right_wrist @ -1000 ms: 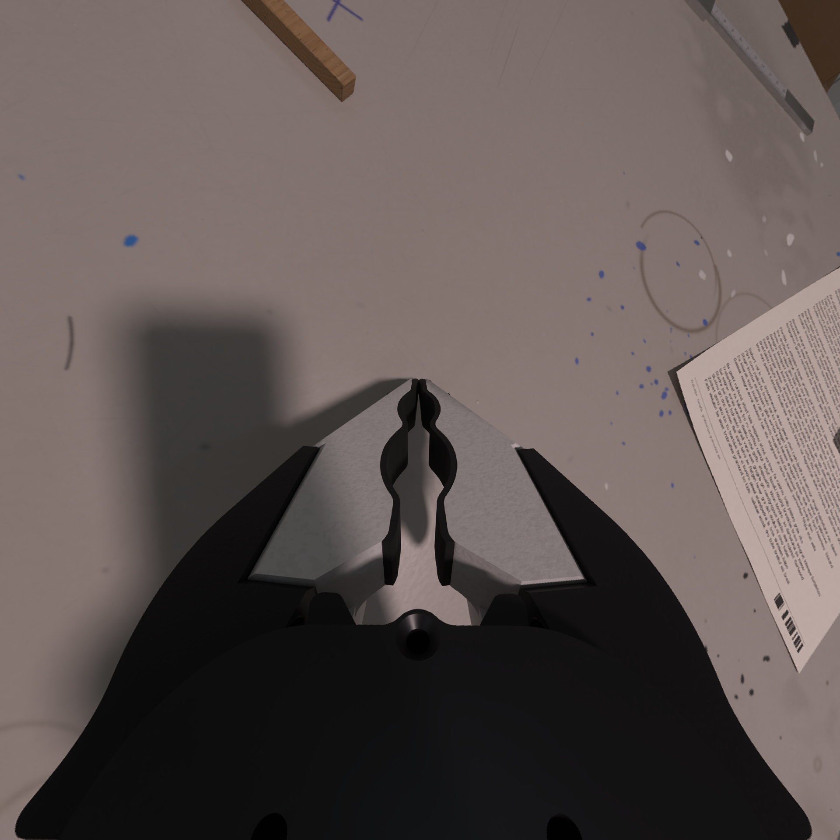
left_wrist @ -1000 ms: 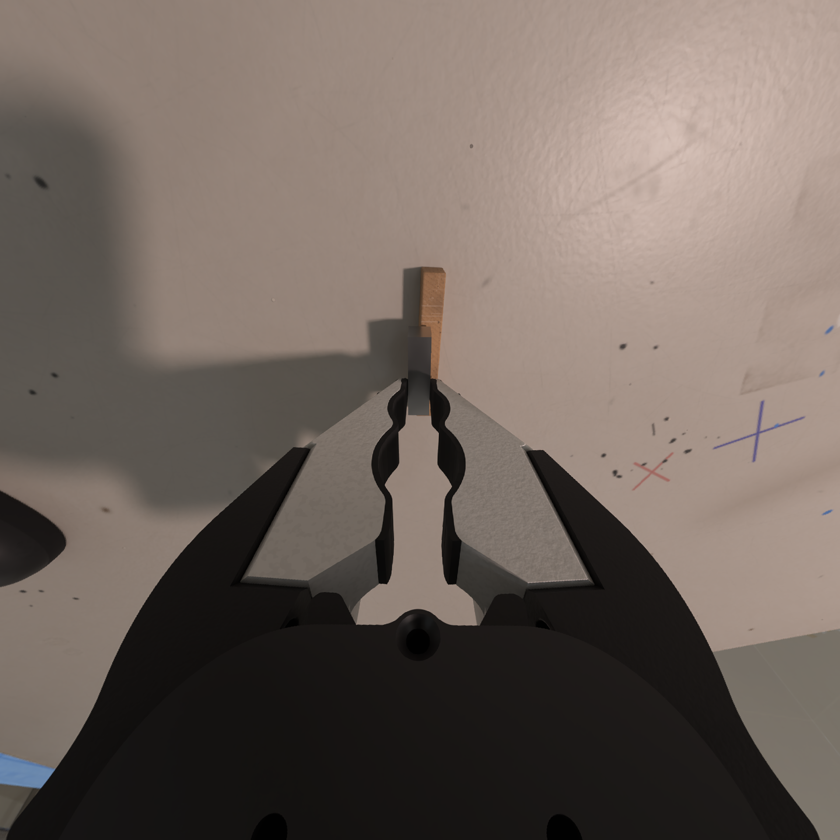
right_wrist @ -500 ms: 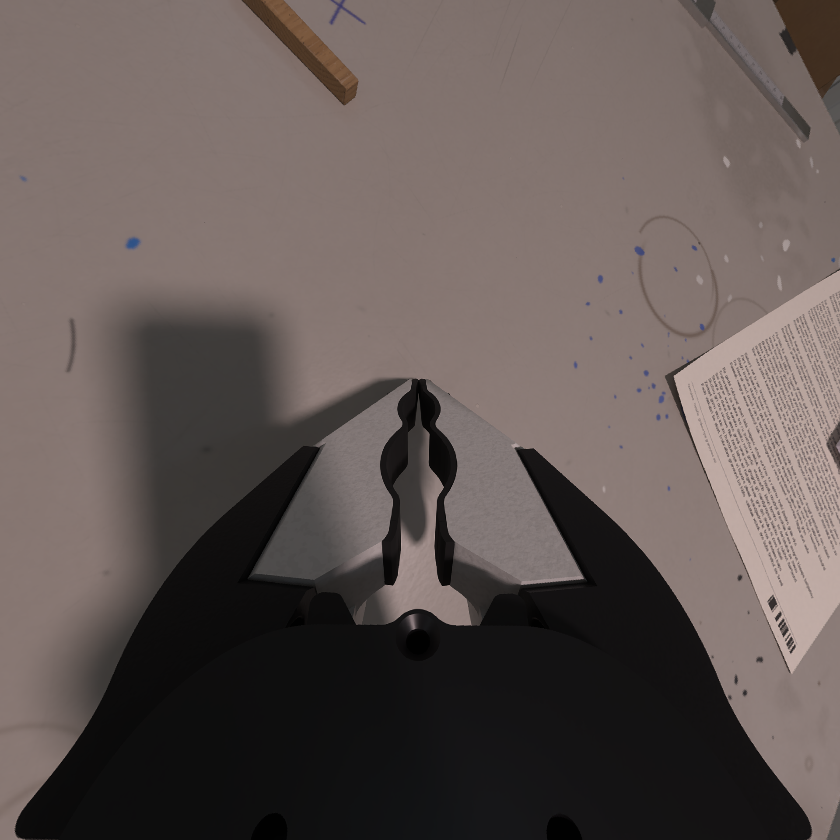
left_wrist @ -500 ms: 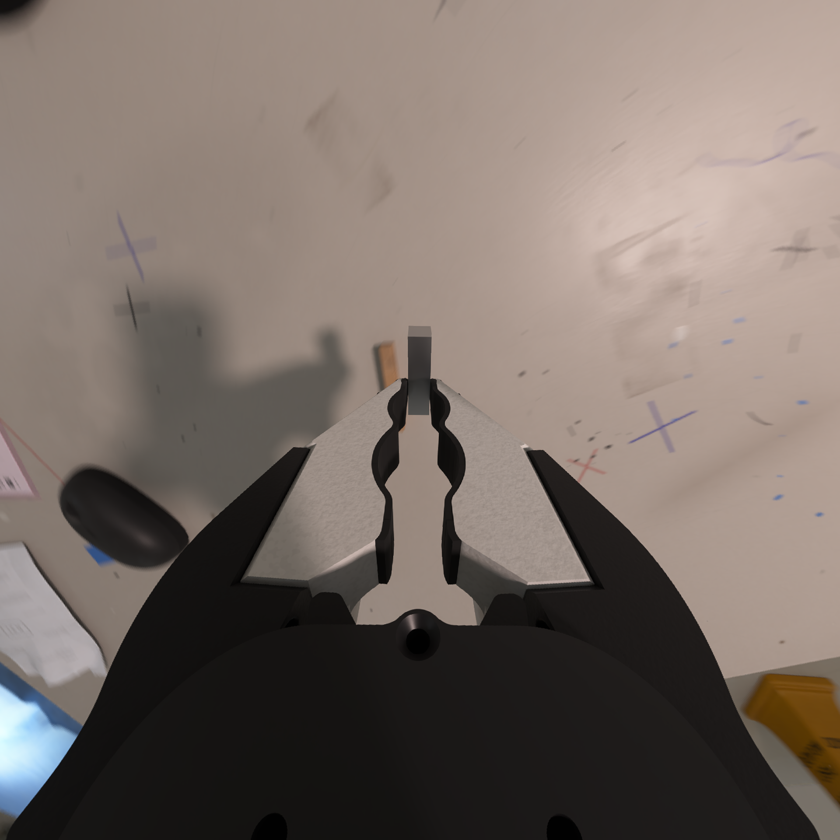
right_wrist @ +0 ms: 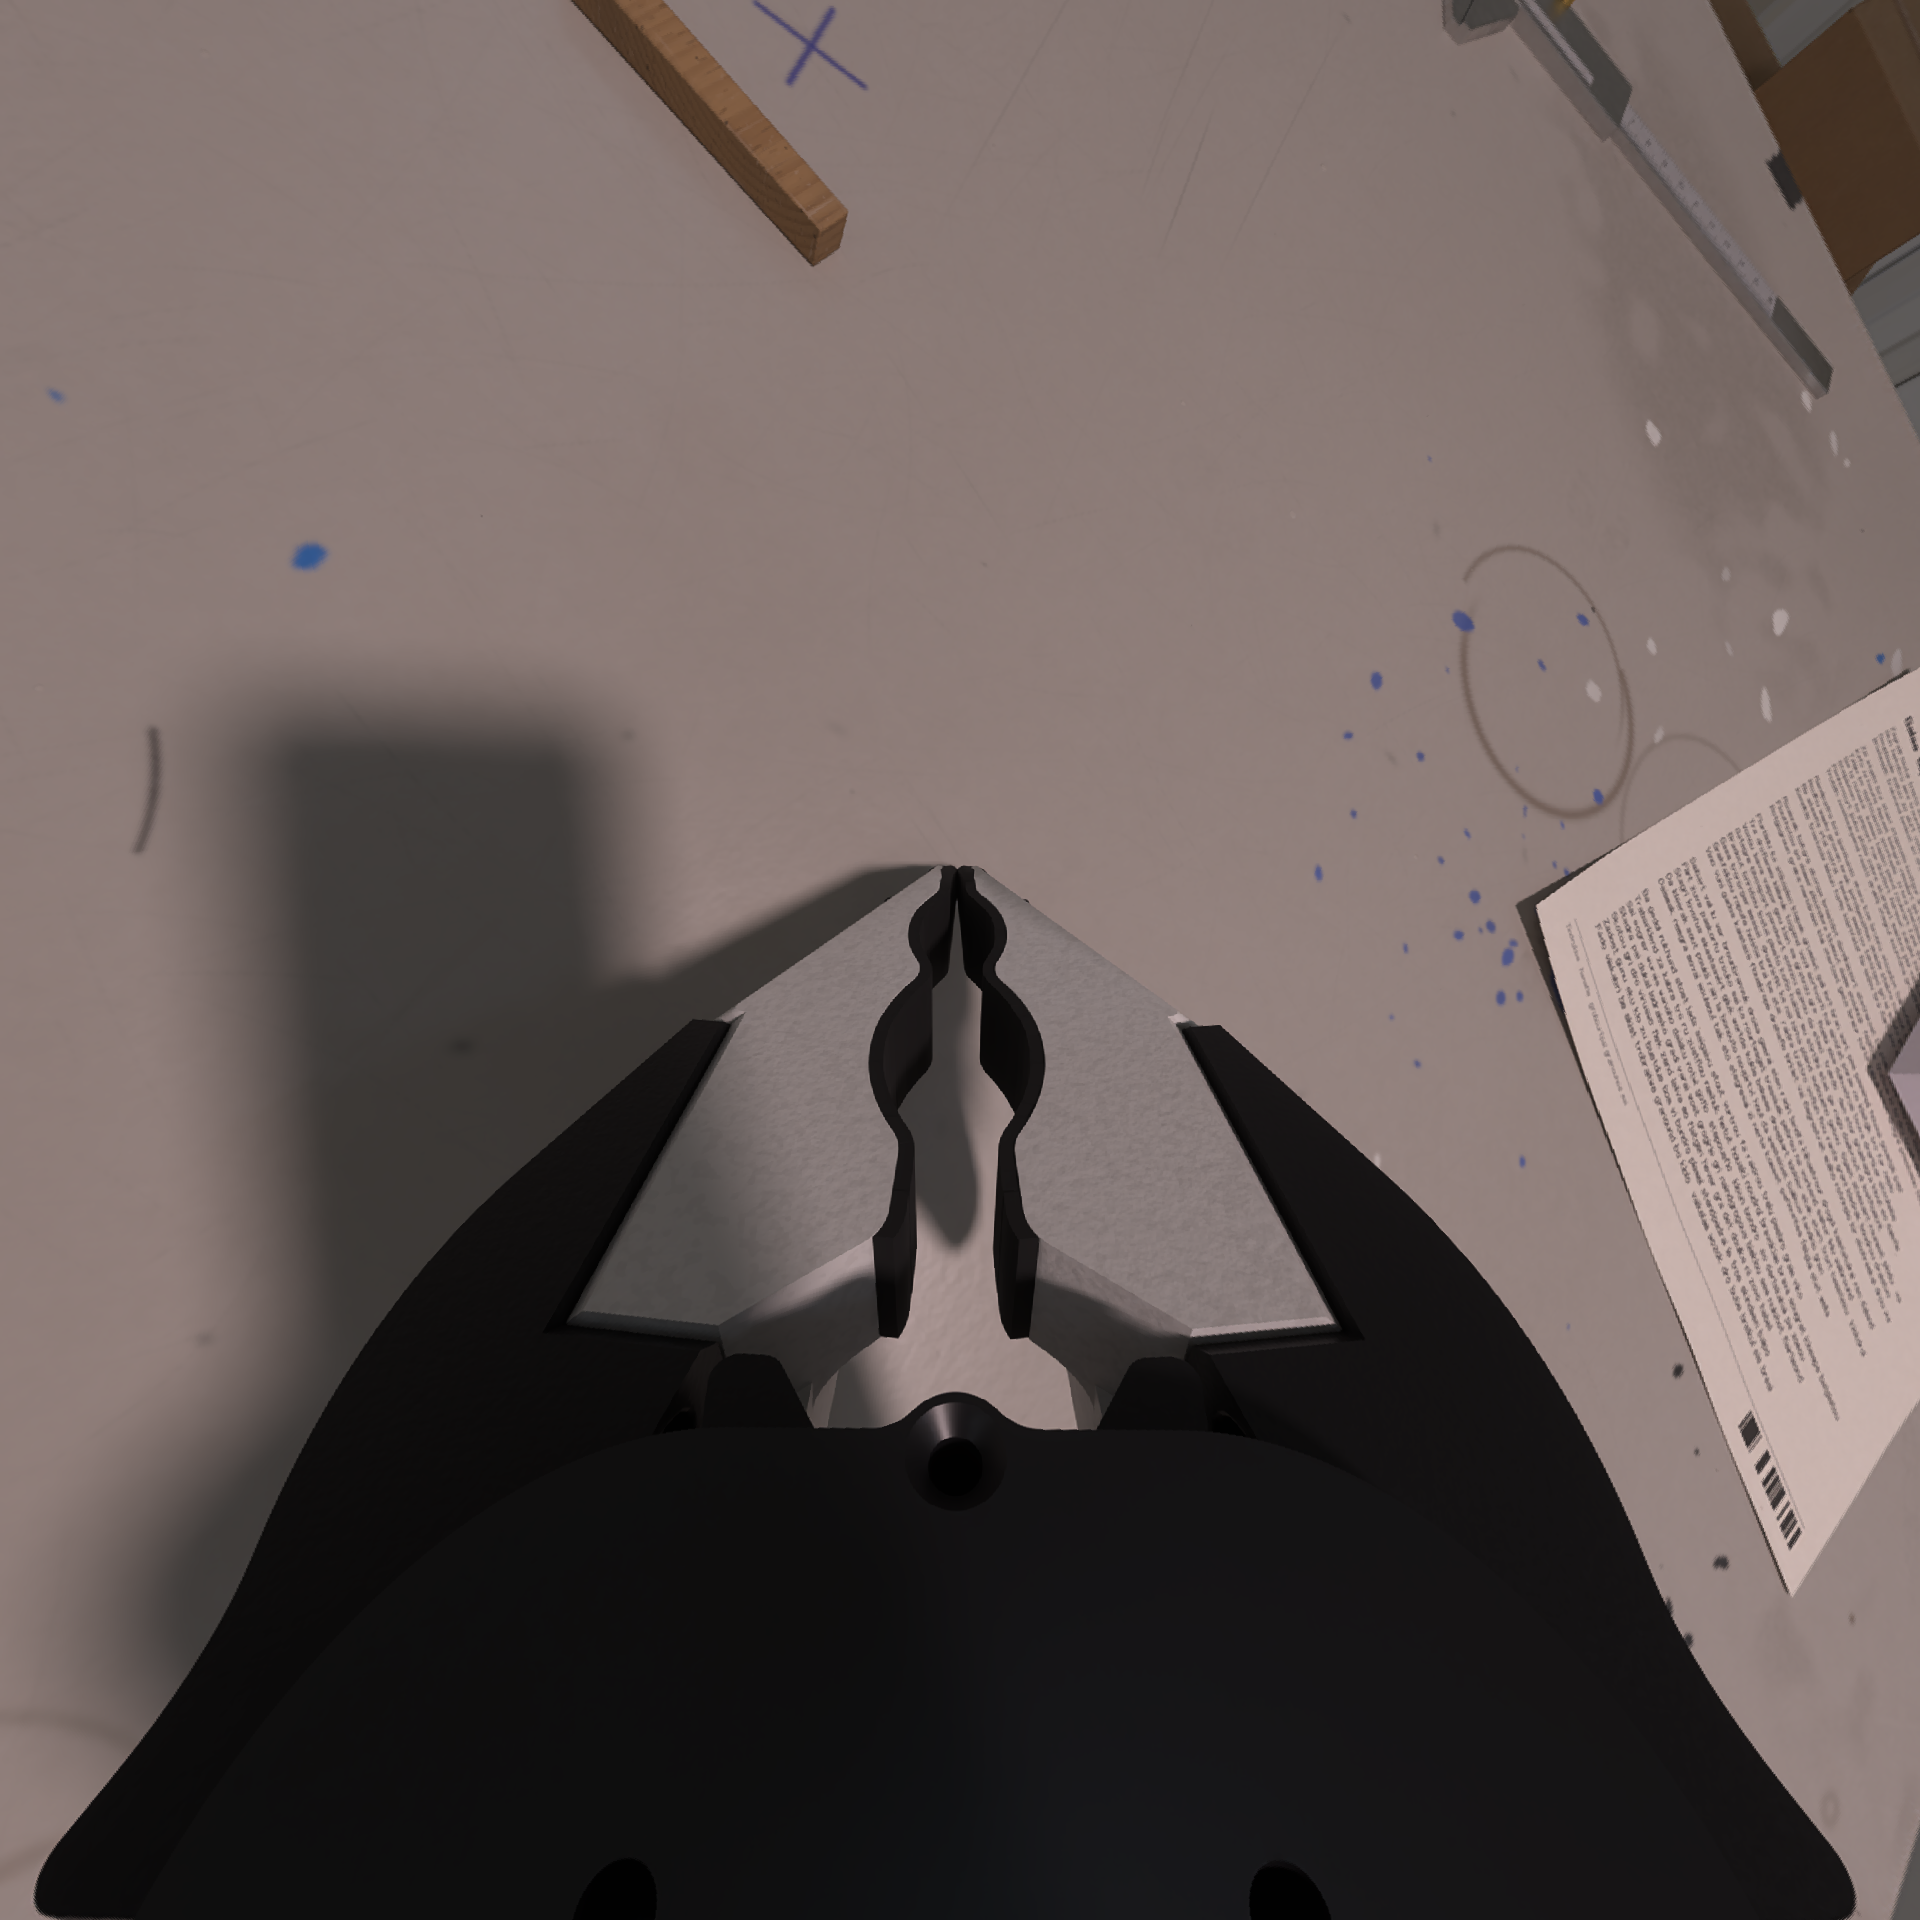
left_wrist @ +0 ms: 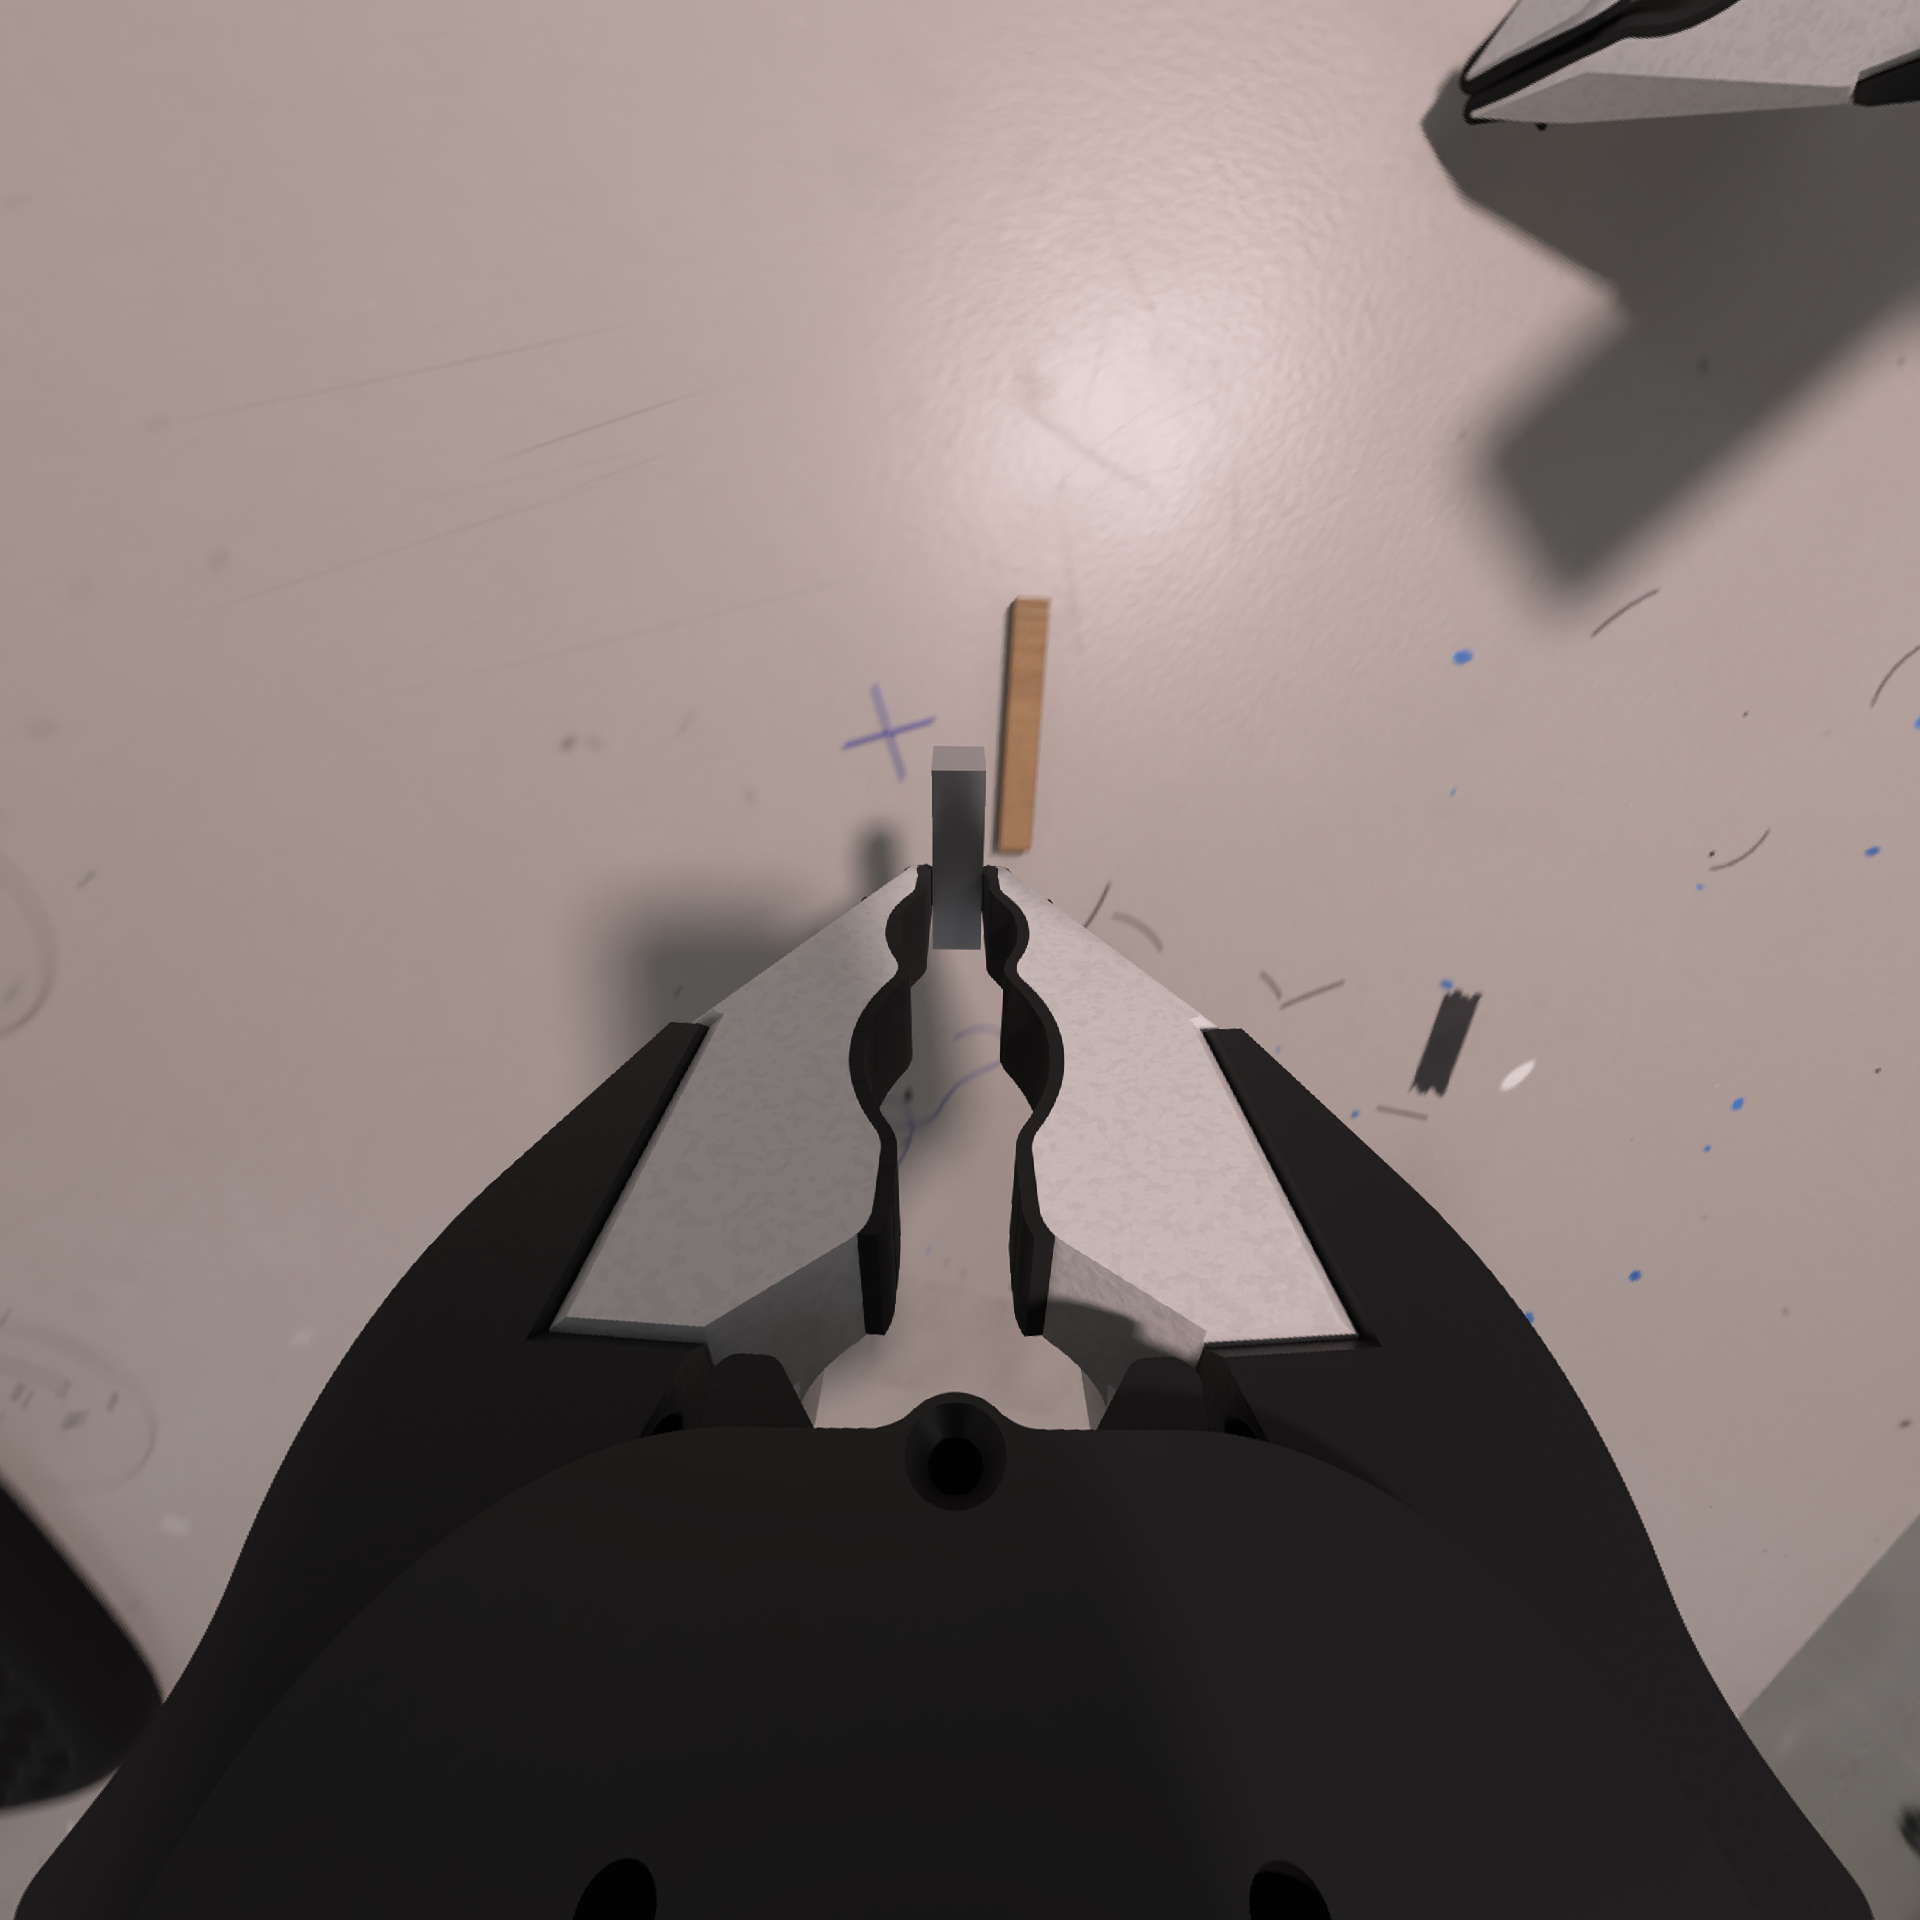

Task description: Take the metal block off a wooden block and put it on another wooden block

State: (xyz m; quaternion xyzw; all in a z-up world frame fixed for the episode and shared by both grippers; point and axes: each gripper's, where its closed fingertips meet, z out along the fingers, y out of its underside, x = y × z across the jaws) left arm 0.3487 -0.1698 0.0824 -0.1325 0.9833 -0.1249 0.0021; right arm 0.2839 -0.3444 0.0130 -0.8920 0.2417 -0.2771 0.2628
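Observation:
My left gripper (left_wrist: 957, 878) is shut on the grey metal block (left_wrist: 957, 831), which sticks out past the fingertips above the table. A thin wooden block (left_wrist: 1022, 724) lies flat on the table just right of and beyond the metal block, apart from it. The same wooden block (right_wrist: 717, 120) shows at the top left of the right wrist view. My right gripper (right_wrist: 955, 873) is shut and empty above bare table; it also shows at the top right corner of the left wrist view (left_wrist: 1704, 52). No other wooden block is in view.
A printed paper sheet (right_wrist: 1756, 1122) lies at the right. A metal ruler (right_wrist: 1662, 177) lies at the top right by a brown box (right_wrist: 1849, 135). A blue cross (left_wrist: 886, 729) is marked left of the wooden block. A black object (left_wrist: 52, 1704) sits at the lower left.
My left gripper has lifted the metal block off one wooden block and carried it across the table beside another one. The right gripper has barely moved.

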